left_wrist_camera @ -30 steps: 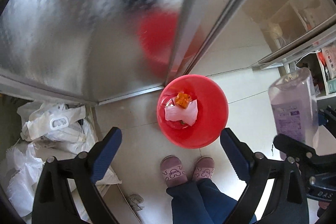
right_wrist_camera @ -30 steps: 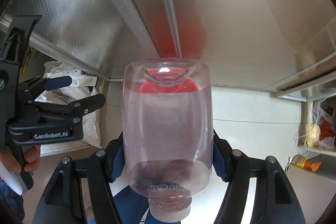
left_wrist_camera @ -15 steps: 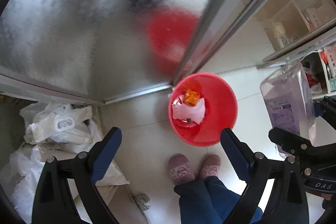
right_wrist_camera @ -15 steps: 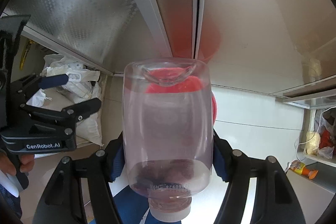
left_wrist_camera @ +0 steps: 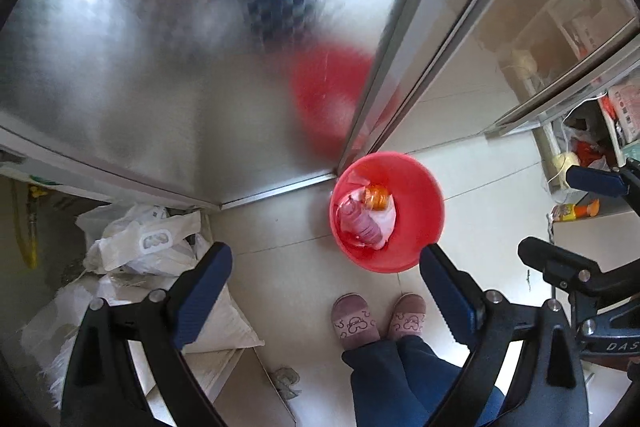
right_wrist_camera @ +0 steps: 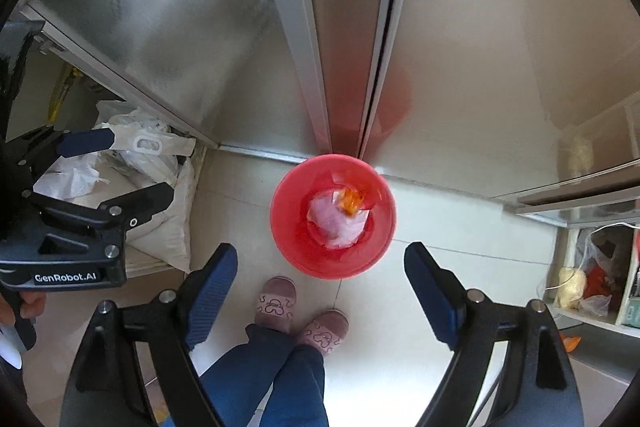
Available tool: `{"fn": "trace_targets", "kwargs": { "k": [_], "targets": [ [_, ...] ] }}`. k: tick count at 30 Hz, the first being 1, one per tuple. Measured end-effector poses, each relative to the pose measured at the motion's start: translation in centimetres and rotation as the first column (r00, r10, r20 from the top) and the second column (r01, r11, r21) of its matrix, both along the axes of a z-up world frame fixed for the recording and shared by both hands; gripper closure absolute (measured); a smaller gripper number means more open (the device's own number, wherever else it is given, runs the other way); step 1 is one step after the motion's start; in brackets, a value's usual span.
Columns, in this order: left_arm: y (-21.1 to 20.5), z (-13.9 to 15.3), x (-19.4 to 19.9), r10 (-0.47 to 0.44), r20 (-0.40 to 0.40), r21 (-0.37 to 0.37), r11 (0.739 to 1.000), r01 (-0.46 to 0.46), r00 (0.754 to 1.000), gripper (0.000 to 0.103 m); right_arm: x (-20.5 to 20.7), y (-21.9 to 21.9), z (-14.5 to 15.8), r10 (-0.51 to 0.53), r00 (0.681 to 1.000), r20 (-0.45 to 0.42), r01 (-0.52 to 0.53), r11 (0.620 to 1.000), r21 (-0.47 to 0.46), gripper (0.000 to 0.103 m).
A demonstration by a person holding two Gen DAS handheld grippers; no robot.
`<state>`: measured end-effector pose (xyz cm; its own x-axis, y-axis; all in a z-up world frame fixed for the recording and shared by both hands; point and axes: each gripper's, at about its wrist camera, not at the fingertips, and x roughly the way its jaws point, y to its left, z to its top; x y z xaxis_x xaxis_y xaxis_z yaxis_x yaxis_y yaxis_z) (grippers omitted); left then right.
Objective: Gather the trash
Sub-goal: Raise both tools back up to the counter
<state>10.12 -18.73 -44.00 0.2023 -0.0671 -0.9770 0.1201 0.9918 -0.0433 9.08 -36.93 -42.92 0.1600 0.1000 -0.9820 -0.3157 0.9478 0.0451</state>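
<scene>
Where the right gripper (right_wrist_camera: pixel 320 267) clamped a clear plastic bottle a second ago, its jaws have just been opening and now stand wide apart with nothing between them. The red bucket (left_wrist_camera: pixel 424 195) sits on the tiled floor against the metal doors; the bottle (left_wrist_camera: pixel 362 223) now lies inside it (on white paper, beside an orange scrap). Left gripper (left_wrist_camera: pixel 324 279): fingers apart, empty, as before.

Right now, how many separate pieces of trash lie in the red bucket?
3 visible in the red bucket: a clear plastic bottle, an orange item beside it, white paper beneath. More may be hidden underneath.
</scene>
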Motion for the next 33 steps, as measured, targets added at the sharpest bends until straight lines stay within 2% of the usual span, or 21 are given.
{"fn": "trace_targets", "kwargs": {
  "k": [2,8,10,16,22,25,31,33],
  "targets": [
    [-0.1,1.7,-0.5,0.007,0.003,-0.009,1.0,-0.007,1.0,0.009,-0.6,-0.1,2.0,0.012,1.0,0.02,-0.012,1.0,-0.007,0.013],
    [-1.6,9.1,-1.9,-0.004,0.057,-0.001,1.0,0.004,0.998,0.009,-2.2,-0.7,8.7,-0.014,0.996,0.082,0.016,1.0,-0.025,0.011],
    [-1.9,11.8,-2.3,-0.001,0.081,-0.014,1.0,0.003,0.997,0.009,-2.8,-0.8,11.4,-0.033,0.993,0.114,0.036,0.999,-0.031,0.0],
    [-2.6,19.9,-3.4,-0.005,0.143,-0.053,0.999,0.012,0.99,0.009,-4.0,-1.5,19.5,-0.085,0.976,0.201,0.086,0.996,0.003,0.0],
    [-2.7,27.2,-4.5,0.013,0.229,-0.071,0.997,0.003,0.973,0.009,-5.4,-1.9,26.3,-0.081,0.954,0.289,0.076,0.997,0.029,0.0],
    [-2.5,30.0,-4.9,0.034,0.271,-0.038,0.999,-0.024,0.962,0.009,-5.9,-1.5,29.0,-0.061,0.937,0.345,0.055,0.998,0.028,0.0],
    [-0.1,33.9,-4.2,0.064,0.329,-0.001,0.998,-0.068,0.942,0.009,-4.6,0.1,33.4,-0.019,0.91,0.414,0.0,0.999,0.046,0.0],
    [1.6,35.4,-3.1,0.084,0.337,-0.023,0.996,-0.081,0.938,0.009,-3.7,1.1,34.5,-0.005,0.905,0.426,-0.019,0.998,0.054,0.0]
  ]
}}
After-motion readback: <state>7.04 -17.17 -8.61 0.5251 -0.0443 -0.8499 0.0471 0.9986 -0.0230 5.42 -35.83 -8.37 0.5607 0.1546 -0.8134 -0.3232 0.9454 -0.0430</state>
